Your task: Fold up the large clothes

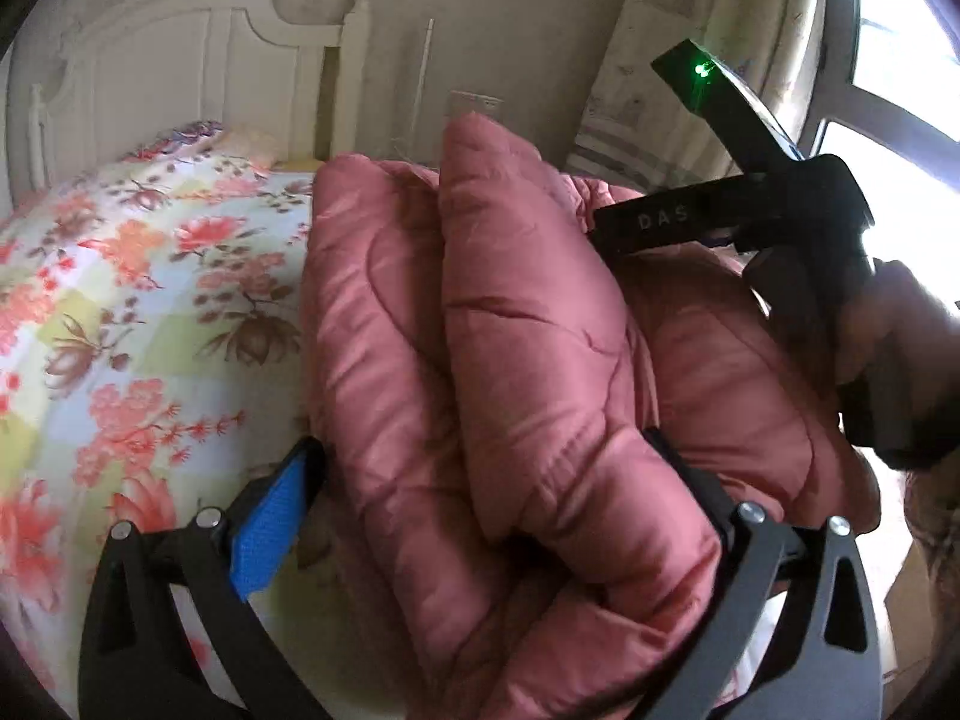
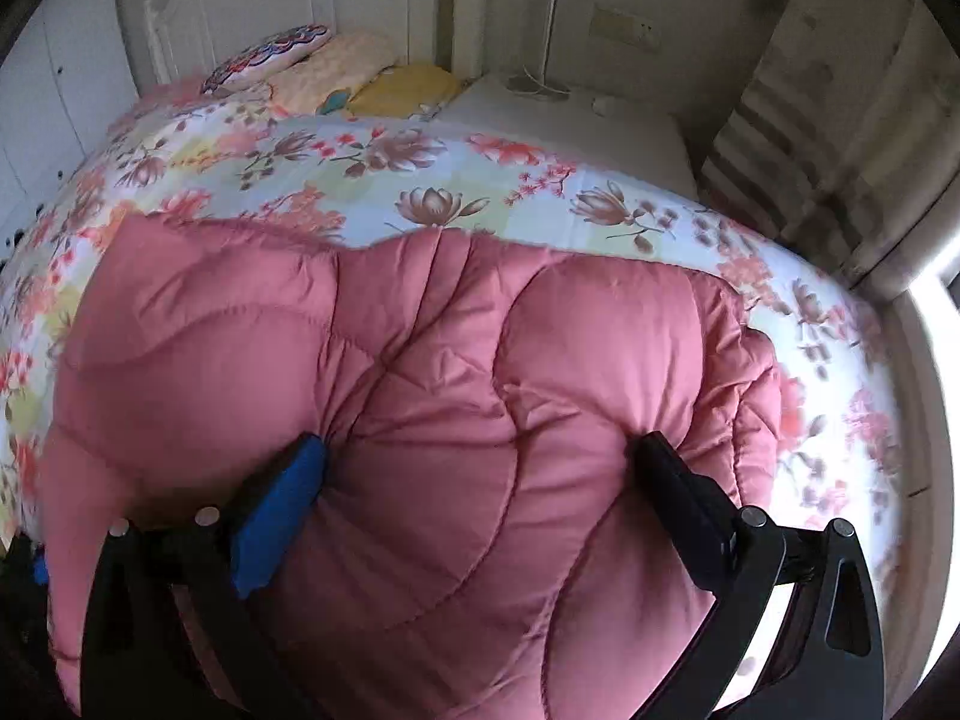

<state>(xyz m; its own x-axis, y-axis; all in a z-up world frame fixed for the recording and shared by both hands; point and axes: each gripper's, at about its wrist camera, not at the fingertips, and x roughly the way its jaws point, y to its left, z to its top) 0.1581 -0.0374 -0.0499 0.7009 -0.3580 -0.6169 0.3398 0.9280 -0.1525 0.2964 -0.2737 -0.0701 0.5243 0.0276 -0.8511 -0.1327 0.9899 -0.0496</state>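
A thick pink quilted garment (image 1: 528,360) lies bunched in folds over a bed with a floral sheet (image 1: 120,300). My left gripper (image 1: 480,468) has its jaws wide around two stacked folds, pressing on them. In the right wrist view the same pink padded garment (image 2: 420,420) fills the middle, and my right gripper (image 2: 480,456) clamps a wide bulge of it between its blue-padded left finger (image 2: 276,516) and black right finger (image 2: 678,492). The right gripper's body (image 1: 780,222) shows at the right of the left wrist view, held by a hand.
A white headboard (image 1: 180,60) and pillows (image 2: 336,72) stand at the far end of the bed. A white mattress edge (image 2: 570,120), a curtain (image 2: 840,120) and a bright window (image 1: 888,60) are at the right.
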